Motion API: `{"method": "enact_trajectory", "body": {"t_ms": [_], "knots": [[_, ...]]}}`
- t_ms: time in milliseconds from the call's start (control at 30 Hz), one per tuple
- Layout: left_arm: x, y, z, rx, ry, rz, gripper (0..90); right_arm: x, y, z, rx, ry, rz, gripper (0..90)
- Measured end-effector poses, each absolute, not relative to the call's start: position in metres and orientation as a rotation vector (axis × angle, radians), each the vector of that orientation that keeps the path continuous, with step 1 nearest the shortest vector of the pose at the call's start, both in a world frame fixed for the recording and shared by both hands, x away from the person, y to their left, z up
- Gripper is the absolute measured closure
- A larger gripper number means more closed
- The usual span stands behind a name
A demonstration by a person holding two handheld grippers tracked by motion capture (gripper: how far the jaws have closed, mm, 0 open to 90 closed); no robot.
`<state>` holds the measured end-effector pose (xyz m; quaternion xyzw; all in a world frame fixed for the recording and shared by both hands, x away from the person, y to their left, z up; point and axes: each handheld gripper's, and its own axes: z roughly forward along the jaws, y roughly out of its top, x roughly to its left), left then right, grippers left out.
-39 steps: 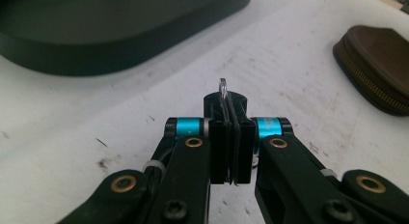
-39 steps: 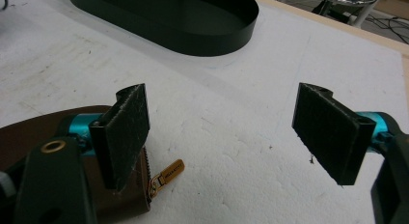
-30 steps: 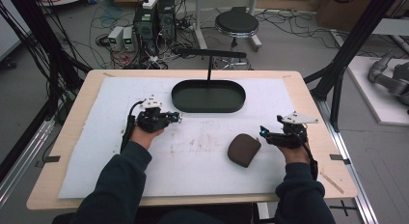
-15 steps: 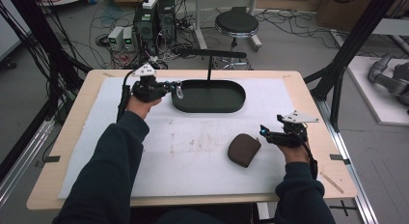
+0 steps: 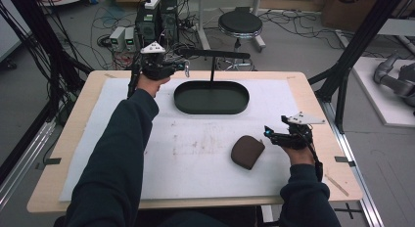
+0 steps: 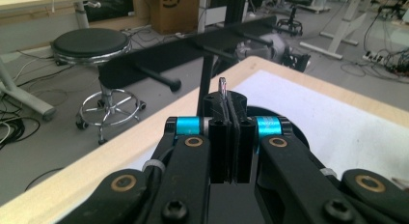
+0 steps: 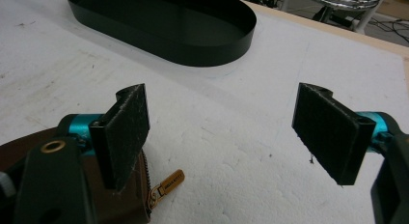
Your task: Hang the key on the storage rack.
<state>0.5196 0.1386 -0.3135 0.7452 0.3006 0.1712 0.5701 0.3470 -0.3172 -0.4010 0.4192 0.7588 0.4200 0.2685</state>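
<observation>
My left gripper (image 5: 182, 66) is raised over the table's far left, by the left end of a black peg rack (image 5: 213, 54). In the left gripper view its jaws (image 6: 227, 101) are pressed together on a small silver metal loop (image 6: 223, 84) that sticks out above the tips. The rack's bar and pegs (image 6: 159, 55) lie just beyond. My right gripper (image 5: 268, 134) rests low at the right, open, with nothing between its pads (image 7: 226, 132). A brown zip pouch (image 5: 247, 151) lies just left of it. The pouch's edge (image 7: 137, 188) and brass zip pull (image 7: 166, 183) lie under the left jaw.
A black oval tray (image 5: 211, 111) sits at the far middle of the white mat, its wall (image 7: 193, 52) ahead of the right gripper. The rack's post rises from behind it. A stool (image 5: 240, 22) and cables stand on the floor beyond the table edge.
The left hand has gone up and away from me, from the mat's left middle to the rack's left end at the far edge. The right hand and the pouch have stayed put.
</observation>
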Motion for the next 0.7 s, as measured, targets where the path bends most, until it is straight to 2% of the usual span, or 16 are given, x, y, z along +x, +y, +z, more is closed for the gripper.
{"method": "enact_trajectory", "body": {"t_ms": [233, 700], "knots": [[0.540, 0.135, -0.313, 1.751, 0.748, 0.414, 88.1, 0.347, -0.317, -0.401, 1.133, 2.048, 1.135, 21.1], [0.551, 0.134, -0.325, 1.737, 0.831, 0.447, 87.8, 0.346, -0.318, -0.402, 1.134, 2.053, 1.142, 21.1]]}}
